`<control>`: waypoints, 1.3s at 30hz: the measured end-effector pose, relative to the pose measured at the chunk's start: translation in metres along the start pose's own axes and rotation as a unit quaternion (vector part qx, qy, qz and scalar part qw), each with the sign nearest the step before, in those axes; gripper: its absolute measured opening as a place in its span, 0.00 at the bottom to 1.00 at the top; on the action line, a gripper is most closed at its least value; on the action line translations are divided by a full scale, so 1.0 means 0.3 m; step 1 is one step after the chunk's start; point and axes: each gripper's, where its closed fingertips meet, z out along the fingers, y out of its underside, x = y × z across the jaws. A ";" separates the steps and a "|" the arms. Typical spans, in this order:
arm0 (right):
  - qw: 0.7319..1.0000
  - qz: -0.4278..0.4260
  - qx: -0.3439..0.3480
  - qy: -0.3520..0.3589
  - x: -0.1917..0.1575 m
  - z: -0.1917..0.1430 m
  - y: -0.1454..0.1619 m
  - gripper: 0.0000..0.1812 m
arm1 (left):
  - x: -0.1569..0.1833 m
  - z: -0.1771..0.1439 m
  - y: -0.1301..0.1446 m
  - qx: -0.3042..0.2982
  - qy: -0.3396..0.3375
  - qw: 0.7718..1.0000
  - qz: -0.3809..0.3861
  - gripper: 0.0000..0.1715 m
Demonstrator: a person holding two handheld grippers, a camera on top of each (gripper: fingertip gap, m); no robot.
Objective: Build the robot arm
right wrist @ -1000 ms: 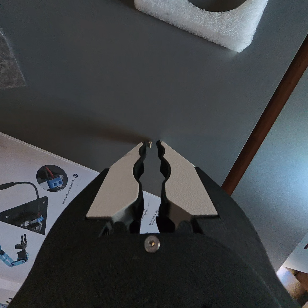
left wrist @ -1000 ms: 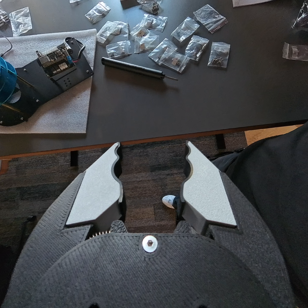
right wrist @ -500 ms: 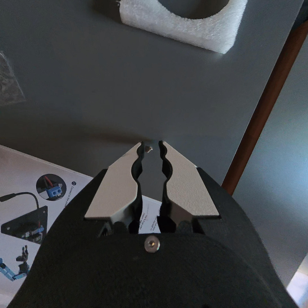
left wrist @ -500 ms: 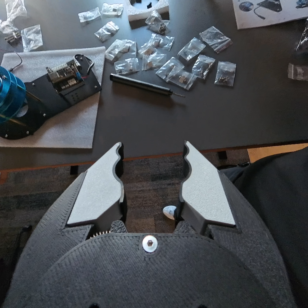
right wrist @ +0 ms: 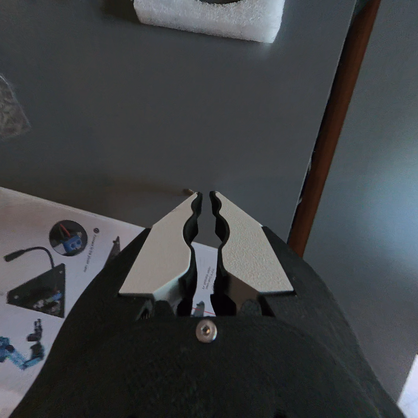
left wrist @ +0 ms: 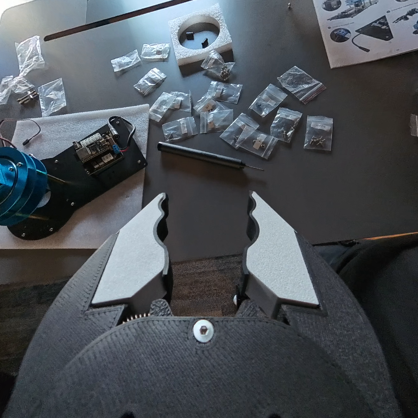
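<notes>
My right gripper (right wrist: 205,193) hovers low over the dark table (right wrist: 203,113), its jaws drawn almost together with a narrow gap and nothing between them. A small metal screw (right wrist: 187,191) lies on the table just left of its left fingertip (right wrist: 195,198). My left gripper (left wrist: 208,199) is open and empty above the table's near edge. A black screwdriver (left wrist: 203,156) lies on the table just beyond its tips.
Several clear bags of screws (left wrist: 248,117) lie scattered beyond the screwdriver. A grey foam mat (left wrist: 74,226) at the left bears a black plate with a circuit board (left wrist: 97,149) and a blue ring (left wrist: 15,185). A white foam block (left wrist: 199,34) (right wrist: 208,20) and an instruction sheet (left wrist: 366,29) (right wrist: 29,260) lie farther back. A dark-clothed person (left wrist: 380,282) is at the right. Some 50 centimetres of space lies between my two pairs of fingers. To reach the black screwdriver (left wrist: 203,156) in a straight line is about 15 centimetres for my left fingers, about 40 centimetres for my right.
My left gripper has moved forward from over the floor to over the table's edge. My right gripper's jaws have narrowed, and the screw that was between its tips now lies left of them.
</notes>
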 end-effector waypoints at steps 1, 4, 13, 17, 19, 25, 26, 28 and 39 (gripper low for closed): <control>1.000 0.001 0.006 0.007 0.005 -0.007 0.008 0.04 | -0.003 0.015 0.002 -0.005 0.001 1.000 0.003 0.40; 0.999 0.030 0.009 -0.029 -0.025 -0.017 0.031 0.04 | -0.036 0.064 0.011 -0.035 -0.032 0.998 0.038 0.40; 0.997 -0.071 0.006 0.006 -0.047 0.018 0.026 0.07 | 0.008 0.205 -0.028 -0.070 0.000 0.993 0.099 0.40; 0.997 -0.074 0.010 0.013 -0.031 0.028 0.021 0.07 | 0.015 0.230 -0.058 -0.067 0.005 0.992 0.104 0.39; 0.997 -0.078 0.012 0.009 -0.031 0.032 0.015 0.07 | 0.015 0.240 -0.064 -0.069 0.007 0.992 0.106 0.39; 0.997 -0.080 0.006 -0.008 -0.034 0.040 0.005 0.05 | 0.017 0.254 -0.047 -0.079 0.010 0.991 0.104 0.40; 0.997 -0.079 0.002 -0.013 -0.036 0.041 0.007 0.03 | 0.017 0.255 -0.041 -0.080 0.010 0.992 0.102 0.40; 0.997 -0.076 -0.005 -0.016 -0.036 0.042 0.009 0.02 | 0.013 0.257 -0.029 -0.084 0.010 0.992 0.098 0.39; 0.996 -0.081 0.013 0.020 -0.043 0.037 0.007 0.01 | -0.169 0.208 -0.061 -0.084 -0.151 0.977 0.122 0.37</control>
